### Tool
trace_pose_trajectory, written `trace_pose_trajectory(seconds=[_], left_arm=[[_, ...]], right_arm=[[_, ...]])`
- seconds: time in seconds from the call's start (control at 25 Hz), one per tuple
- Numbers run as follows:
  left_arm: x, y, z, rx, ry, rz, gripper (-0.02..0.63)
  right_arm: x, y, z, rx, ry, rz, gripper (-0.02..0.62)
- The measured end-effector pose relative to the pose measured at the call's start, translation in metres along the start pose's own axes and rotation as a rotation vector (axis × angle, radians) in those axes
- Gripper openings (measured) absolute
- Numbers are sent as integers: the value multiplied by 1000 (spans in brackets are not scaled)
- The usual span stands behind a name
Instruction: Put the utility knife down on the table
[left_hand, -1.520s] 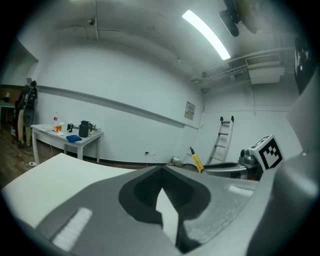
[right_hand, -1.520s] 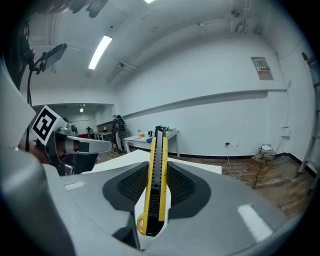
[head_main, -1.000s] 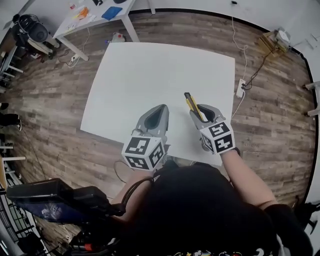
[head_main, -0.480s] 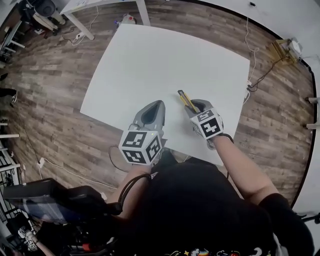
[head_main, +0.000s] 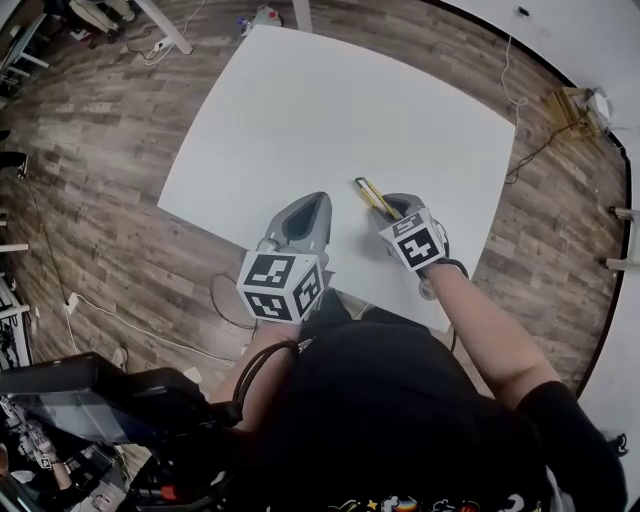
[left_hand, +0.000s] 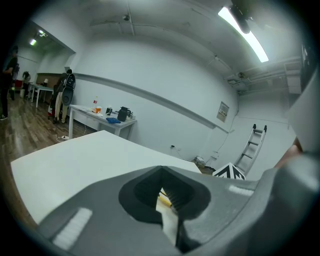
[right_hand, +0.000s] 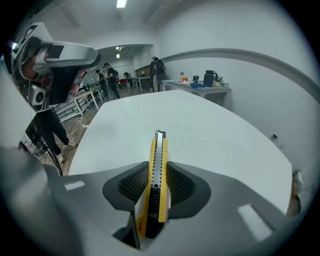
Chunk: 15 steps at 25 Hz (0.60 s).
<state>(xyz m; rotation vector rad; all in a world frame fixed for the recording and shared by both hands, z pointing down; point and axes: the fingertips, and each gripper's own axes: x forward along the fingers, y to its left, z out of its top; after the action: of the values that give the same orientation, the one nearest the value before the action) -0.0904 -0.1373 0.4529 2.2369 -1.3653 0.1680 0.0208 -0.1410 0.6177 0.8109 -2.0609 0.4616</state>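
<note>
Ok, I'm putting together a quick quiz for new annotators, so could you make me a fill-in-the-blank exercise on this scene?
1. The right gripper is shut on a ____ utility knife.
2. The left gripper holds ____.
3. The table under both grippers is plain ____.

Missing words: yellow; nothing; white.

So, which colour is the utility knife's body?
The utility knife is yellow with a black slider; the right gripper view shows it best.

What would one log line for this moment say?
right gripper: shut on utility knife | left gripper: shut, empty | status: held over table, not released
</note>
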Motion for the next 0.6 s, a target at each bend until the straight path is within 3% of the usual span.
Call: trace_pose_trajectory(seconds=[0.28,0.6], left_arm=[[-2,5,-5,-3,6,-16,0],[-7,12,-5,1,20,-41,0]], right_arm=[[9,3,-5,-47,34,-7,137],[12,5,-9,-16,48,3,137]])
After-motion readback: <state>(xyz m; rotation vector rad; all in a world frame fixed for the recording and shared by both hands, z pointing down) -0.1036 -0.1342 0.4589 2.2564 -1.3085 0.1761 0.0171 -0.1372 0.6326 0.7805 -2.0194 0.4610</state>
